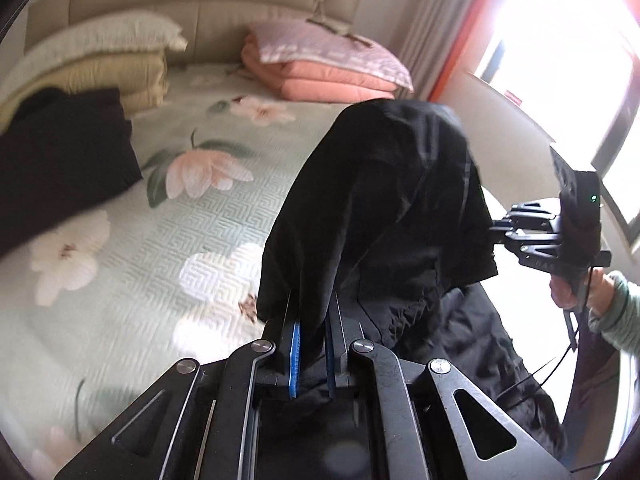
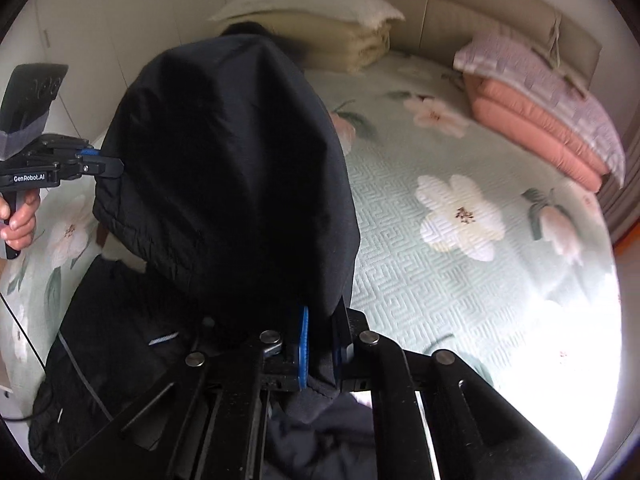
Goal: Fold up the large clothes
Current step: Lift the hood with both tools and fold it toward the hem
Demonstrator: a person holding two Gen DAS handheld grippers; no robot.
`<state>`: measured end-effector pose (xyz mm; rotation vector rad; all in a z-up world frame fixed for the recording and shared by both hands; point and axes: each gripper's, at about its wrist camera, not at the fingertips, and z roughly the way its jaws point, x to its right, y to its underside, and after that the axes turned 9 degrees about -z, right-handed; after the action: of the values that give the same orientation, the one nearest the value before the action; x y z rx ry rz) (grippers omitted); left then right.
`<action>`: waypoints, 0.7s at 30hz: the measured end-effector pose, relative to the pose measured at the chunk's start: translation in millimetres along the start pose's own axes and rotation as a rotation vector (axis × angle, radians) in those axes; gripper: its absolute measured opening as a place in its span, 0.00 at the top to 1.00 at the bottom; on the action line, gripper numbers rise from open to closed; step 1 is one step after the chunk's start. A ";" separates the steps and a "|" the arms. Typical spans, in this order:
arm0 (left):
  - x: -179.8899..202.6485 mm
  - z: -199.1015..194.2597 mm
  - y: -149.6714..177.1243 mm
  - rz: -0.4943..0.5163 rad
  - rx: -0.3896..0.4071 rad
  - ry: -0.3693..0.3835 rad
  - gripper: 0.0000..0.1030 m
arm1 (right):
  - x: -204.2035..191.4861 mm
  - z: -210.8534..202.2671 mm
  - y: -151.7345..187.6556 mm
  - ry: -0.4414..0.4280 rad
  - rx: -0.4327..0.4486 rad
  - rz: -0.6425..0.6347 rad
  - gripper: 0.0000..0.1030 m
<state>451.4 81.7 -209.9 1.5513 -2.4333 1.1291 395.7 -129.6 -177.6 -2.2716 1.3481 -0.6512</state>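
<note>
Now my left hand-held gripper (image 1: 314,344) and right hand-held gripper (image 2: 320,344) are each clamped on a black garment (image 1: 380,200), lifted mid-frame over the floral bed (image 1: 140,280).

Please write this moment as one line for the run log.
left gripper: shut on black garment | right gripper: shut on black garment | garment: lifted above floral bedspread

Black left gripper (image 1: 312,344) and right gripper (image 2: 320,344) with blue-padded jaws, silver rivets, white "GenRobot.AI" lettering; pale green sleeve (image 1: 622,308).
</note>
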 end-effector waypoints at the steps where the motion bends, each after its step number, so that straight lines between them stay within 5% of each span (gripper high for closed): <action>1: 8.3 -12.7 9.5 0.011 0.006 -0.008 0.91 | -10.5 -15.6 6.6 0.019 0.007 -0.015 0.91; 6: 51.9 -68.7 65.3 0.071 0.037 -0.057 0.91 | -65.4 -89.3 49.3 0.114 0.043 -0.052 0.92; 11: 83.4 -86.0 131.2 0.127 -0.003 -0.143 0.89 | -115.3 -115.5 100.4 0.161 0.007 -0.070 0.92; 15: 87.9 -66.2 203.4 0.123 -0.131 -0.208 0.86 | -137.0 -101.9 154.6 0.221 -0.099 -0.083 0.93; 21: 50.3 -39.5 281.7 -0.025 -0.303 -0.255 0.87 | -122.0 -84.3 213.7 0.113 -0.281 0.121 0.93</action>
<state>187.5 132.2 -316.0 1.7058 -2.5765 0.5504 146.8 -125.4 -253.3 -2.3717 1.7120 -0.5889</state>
